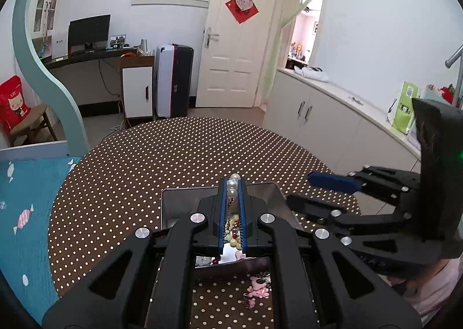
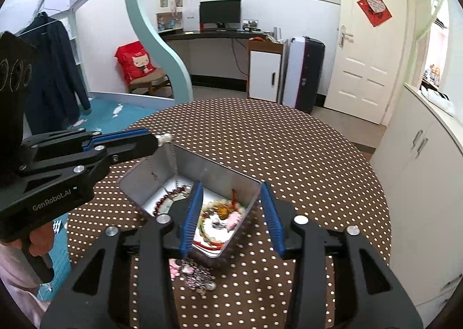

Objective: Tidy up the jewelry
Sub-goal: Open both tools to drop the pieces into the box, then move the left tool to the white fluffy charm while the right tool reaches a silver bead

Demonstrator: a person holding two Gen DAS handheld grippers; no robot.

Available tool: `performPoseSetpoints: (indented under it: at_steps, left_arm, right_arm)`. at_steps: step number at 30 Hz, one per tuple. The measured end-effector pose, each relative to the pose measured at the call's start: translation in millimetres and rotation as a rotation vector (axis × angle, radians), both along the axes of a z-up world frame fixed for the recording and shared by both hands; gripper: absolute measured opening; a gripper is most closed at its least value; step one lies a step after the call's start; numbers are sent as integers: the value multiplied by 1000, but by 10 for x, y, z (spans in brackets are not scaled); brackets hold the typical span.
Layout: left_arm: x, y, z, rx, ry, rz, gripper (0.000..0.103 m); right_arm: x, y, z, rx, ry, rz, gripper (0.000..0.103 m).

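Observation:
My left gripper [image 1: 233, 184] is shut on a pearl necklace [image 1: 233, 184], pearls poking past its blue pads. In the right wrist view the left gripper [image 2: 156, 140] holds the necklace's pearl end [image 2: 164, 138] above the silver metal box [image 2: 162, 164], its chain [image 2: 174, 164] hanging into the box. The box [image 1: 272, 193] holds beaded bracelets [image 2: 208, 210] and a red bead string [image 2: 167, 198]. My right gripper [image 2: 231, 213] is open and empty over the box's near end; it shows at right in the left wrist view [image 1: 315, 190]. A pink charm keychain [image 2: 194, 271] lies on the table in front of the box [image 1: 259, 290].
The round table has a brown polka-dot cloth [image 2: 289, 155]. A blue bed cover [image 1: 26, 198] lies left of the table. White cabinets [image 1: 332, 115] run along the right. A person's hand [image 2: 37, 239] holds the left gripper's handle.

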State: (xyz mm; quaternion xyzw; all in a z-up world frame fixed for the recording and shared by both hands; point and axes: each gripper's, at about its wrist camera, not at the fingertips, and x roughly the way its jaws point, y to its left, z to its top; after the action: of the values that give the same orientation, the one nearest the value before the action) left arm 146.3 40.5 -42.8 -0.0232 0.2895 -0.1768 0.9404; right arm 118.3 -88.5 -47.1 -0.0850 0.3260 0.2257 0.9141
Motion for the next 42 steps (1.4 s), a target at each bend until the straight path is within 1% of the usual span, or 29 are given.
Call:
performPoseSetpoints:
  at_steps: [2,6,8,9,11,14,16,18,19,20,22,24,25,26,28,30,34,37,40,42]
  left_arm:
    - [28,10,-54,14,17,15,8]
    - [59,11,-126,21,41,19,8]
    - [58,31,-168,28,51,23,9]
    - [63,32,-180,29,55,23,11]
    - [55,25,-198,29,58,26,20]
    - [47,26,-216,30,64,26,21]
    - [35,27,-227,33,66,24,21]
    - [10,24,-233,34,65,25,26]
    - [-5,25,-233,33,64,24,33]
    - [-37,22,-236,33,62,24,37]
    - [-114,29,-224,28,56,15,37]
    - [-217,31,-198,26,41,-5,41]
    - [-258,33,-187,29,34,-6,49]
    - [-308,37,-172,30,26,-8,56]
    - [-421,47,-152,26,16,-25,56]
    - [-503,37,-152,31,12,-37,56]
    - [-632,33,-255,43,38,-54,56]
    - [-689,15,-379,57,71,-63,56]
    - [-699,-18,-525,88,118,-53,56]
    - [-705,-60,-634,108,148,-57,56]
  right_arm:
    - [21,-40,-19,6,13,-10,41]
    - [23,-87,-50,12,25,-28,48]
    - [28,-105,-59,15,32,-36,48]
    - [31,-115,-60,15,33,-36,48]
    - [27,-123,-61,12,34,-38,49]
    - [22,-119,-56,13,35,-40,49]
    - [-1,-116,-56,12,34,-45,51]
    - [-16,-129,-51,13,32,-50,54]
    - [-29,-150,-50,16,31,-52,56]
    - [-45,-160,-43,19,31,-54,58]
    - [-75,-194,-34,26,28,-57,73]
    - [-111,-239,-12,38,20,-61,75]
    - [-135,-272,5,43,16,-67,79]
    - [-156,-299,18,47,12,-76,83]
    - [-199,-357,35,52,5,-98,90]
    - [-234,-407,25,58,6,-118,94]
    - [-319,-484,-61,102,34,-141,95]
    - [-377,-501,-169,83,41,-188,95]
    - [-440,-514,-285,72,44,-217,95]
    - [-478,-518,-371,66,61,-234,95]
